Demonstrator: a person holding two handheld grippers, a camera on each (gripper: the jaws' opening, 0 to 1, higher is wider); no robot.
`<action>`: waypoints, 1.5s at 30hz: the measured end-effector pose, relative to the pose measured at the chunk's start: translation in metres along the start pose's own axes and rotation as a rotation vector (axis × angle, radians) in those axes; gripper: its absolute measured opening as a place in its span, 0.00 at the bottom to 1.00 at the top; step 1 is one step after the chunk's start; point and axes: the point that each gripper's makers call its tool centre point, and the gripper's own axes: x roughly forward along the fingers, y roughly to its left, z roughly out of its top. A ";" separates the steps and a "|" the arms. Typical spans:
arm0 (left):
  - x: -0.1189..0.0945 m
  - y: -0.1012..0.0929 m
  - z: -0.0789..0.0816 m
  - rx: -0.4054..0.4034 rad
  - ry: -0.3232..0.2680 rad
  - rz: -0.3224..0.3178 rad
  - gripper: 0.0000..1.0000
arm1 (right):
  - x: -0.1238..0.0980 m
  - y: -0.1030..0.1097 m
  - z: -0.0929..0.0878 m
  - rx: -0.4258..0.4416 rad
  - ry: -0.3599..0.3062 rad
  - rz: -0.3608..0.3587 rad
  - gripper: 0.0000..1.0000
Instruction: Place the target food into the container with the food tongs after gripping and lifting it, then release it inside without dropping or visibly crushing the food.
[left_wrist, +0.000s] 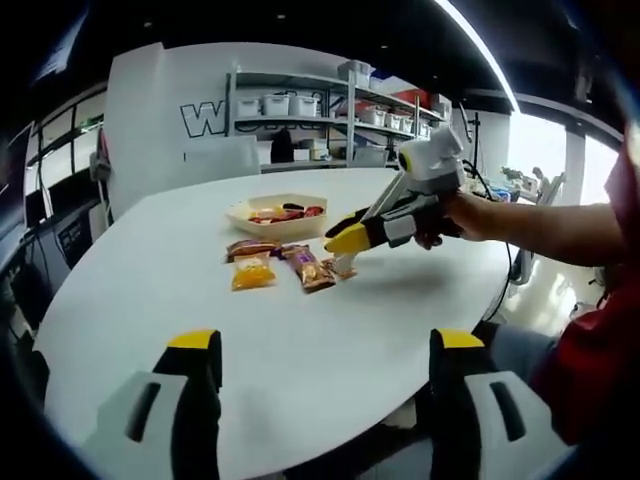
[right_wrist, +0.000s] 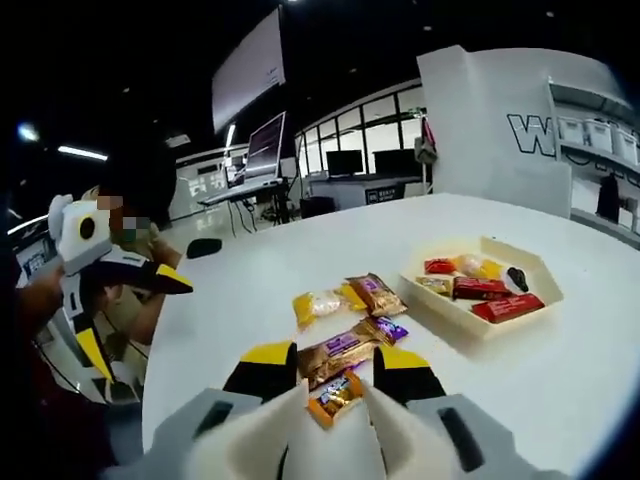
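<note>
Hidden or unclear: in the right gripper view, my white tongs (right_wrist: 335, 440) cover the near end of the small orange snack packet (right_wrist: 335, 394), so I see only its far half. I cannot read the print on any wrapper.

Right gripper (right_wrist: 335, 372): the yellow-tipped jaws stand on the two sides of the tongs. The tong blades are close on both sides of the small orange snack packet; I cannot tell if they really press it or if the packet is off the table.

Right gripper, other view: from the left gripper view I see it (left_wrist: 345, 240) held by a hand (left_wrist: 455, 215), tips low over the snacks, and its tong tips are too small to judge.

Left gripper (left_wrist: 325, 350): the jaws are wide apart with nothing between them, above the near table edge. In the right gripper view it (right_wrist: 130, 310) sits far at the left.

Target packet direction: the long axis runs away from me, leaning a little to the right, toward the brown wrapper (right_wrist: 340, 355) just beyond it.

Other snacks: a yellow bag (right_wrist: 318, 303) and a second brown pack (right_wrist: 377, 293) lie further on the white table (right_wrist: 560, 380).

Container: the cream hexagon tray (right_wrist: 470, 320) is at the right, apart from the loose snacks, with red and orange packs inside it.
</note>
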 end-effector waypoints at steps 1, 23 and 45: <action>0.000 0.000 0.000 0.000 0.000 -0.001 0.83 | 0.000 0.000 -0.001 -0.006 0.002 0.000 0.26; 0.003 -0.002 0.003 -0.001 -0.004 -0.003 0.82 | -0.004 -0.011 0.002 0.030 -0.006 -0.041 0.18; 0.007 -0.005 0.002 0.009 0.004 -0.015 0.82 | -0.020 -0.032 0.031 -0.012 -0.050 -0.092 0.19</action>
